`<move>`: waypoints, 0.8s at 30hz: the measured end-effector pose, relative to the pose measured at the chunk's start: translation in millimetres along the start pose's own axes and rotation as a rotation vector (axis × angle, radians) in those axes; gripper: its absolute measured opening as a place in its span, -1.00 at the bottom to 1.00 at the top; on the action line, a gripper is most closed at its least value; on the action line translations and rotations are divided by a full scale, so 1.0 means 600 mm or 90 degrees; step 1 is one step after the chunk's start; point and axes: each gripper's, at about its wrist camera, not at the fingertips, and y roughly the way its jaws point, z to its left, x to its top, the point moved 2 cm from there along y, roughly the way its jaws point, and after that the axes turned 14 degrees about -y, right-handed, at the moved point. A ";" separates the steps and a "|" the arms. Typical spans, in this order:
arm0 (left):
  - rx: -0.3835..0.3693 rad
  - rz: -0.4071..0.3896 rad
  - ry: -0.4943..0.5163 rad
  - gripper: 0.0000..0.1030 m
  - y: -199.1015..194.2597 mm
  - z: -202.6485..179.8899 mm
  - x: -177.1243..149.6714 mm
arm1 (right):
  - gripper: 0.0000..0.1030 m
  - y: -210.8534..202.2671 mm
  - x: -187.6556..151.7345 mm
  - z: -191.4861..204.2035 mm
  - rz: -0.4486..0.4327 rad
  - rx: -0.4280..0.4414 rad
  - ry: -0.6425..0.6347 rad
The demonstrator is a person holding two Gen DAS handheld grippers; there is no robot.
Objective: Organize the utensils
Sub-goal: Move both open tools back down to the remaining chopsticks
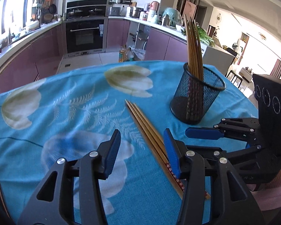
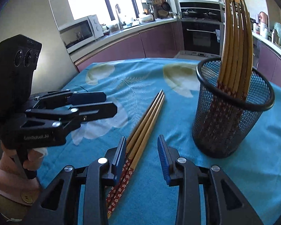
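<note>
Three wooden chopsticks [image 1: 148, 129] with red flowered ends lie side by side on the blue flowered tablecloth [image 1: 69, 101]; they also show in the right wrist view [image 2: 146, 120]. A black mesh cup [image 1: 196, 97] holds several more chopsticks upright; it also shows in the right wrist view [image 2: 232, 110]. My left gripper [image 1: 142, 150] is open and empty, its right finger beside the loose chopsticks. My right gripper [image 2: 142, 155] is open over their flowered ends, gripping nothing. Each gripper shows in the other's view: the right one [image 1: 206, 133] and the left one [image 2: 103, 103].
The table's far edge [image 1: 121, 63] drops to a kitchen floor with purple cabinets and an oven [image 1: 84, 35] behind. A microwave [image 2: 78, 31] sits on the counter at the left. A hand [image 2: 33, 157] holds the left gripper's handle.
</note>
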 end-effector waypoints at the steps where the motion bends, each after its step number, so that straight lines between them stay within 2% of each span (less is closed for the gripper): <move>1: 0.000 0.007 -0.001 -0.08 0.005 0.001 -0.005 | -0.38 0.002 -0.003 0.001 0.003 0.000 0.003; 10: 0.012 0.041 -0.010 -0.08 0.030 0.005 -0.019 | -0.37 0.016 -0.021 0.002 0.020 -0.004 0.013; 24: 0.024 0.059 -0.010 -0.08 0.052 0.003 -0.031 | -0.37 0.027 -0.028 0.005 0.028 -0.010 0.011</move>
